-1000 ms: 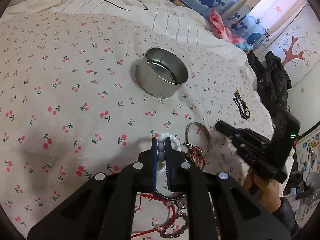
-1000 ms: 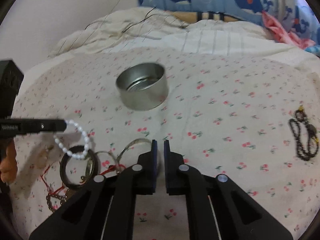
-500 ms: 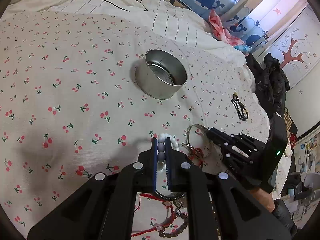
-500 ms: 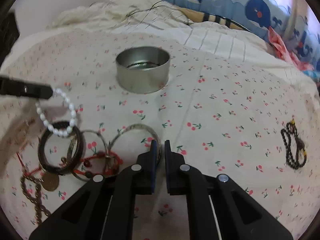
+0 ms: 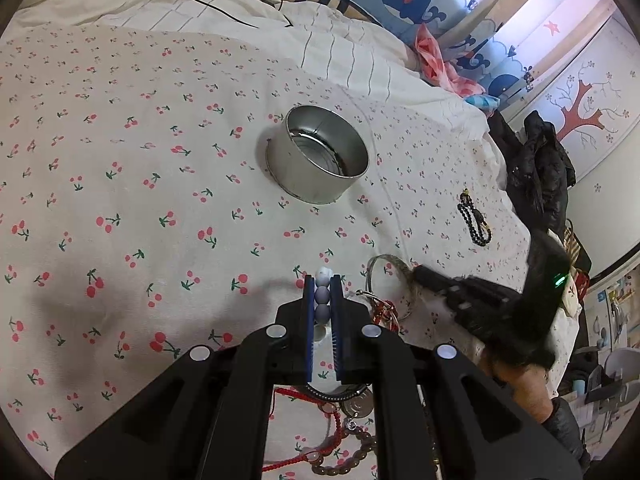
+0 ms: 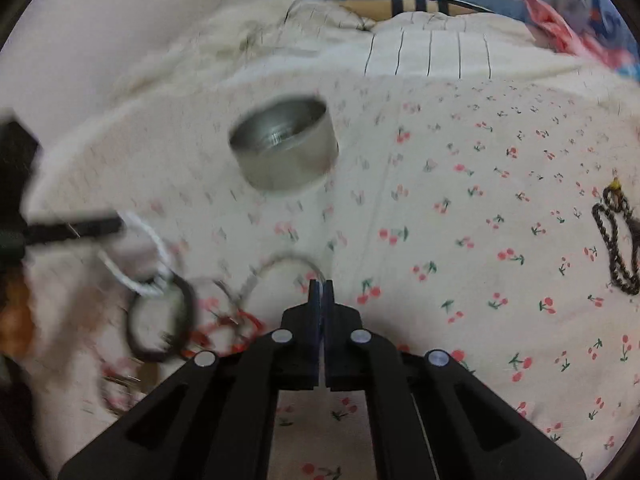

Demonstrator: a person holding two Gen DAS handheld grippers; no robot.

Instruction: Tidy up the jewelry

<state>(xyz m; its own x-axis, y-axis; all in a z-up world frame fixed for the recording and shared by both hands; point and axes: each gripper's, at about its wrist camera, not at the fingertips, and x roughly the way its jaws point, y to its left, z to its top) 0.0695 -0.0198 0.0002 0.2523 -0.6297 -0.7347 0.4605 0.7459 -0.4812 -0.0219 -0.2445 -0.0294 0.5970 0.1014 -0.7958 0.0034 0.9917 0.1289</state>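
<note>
I have the left gripper point(image 5: 322, 294) clamped on the white bead bracelet point(image 5: 322, 300), lifted above the jewelry pile point(image 5: 352, 404). The metal tin point(image 5: 318, 160) stands beyond. My right gripper point(image 6: 321, 292) is closed, seemingly on the silver bangle point(image 6: 280, 268); next, I carry both to the tin

A home bedroom: cherry-print bedsheet point(image 5: 120, 168), whale-print pillow point(image 5: 404, 4), heaped clothes point(image 5: 536, 176).

No readable text

No words, brands or numbers can be read on the metal tin point(image 5: 318, 160), the cherry-print sheet point(image 5: 120, 184) around it, or either gripper.
</note>
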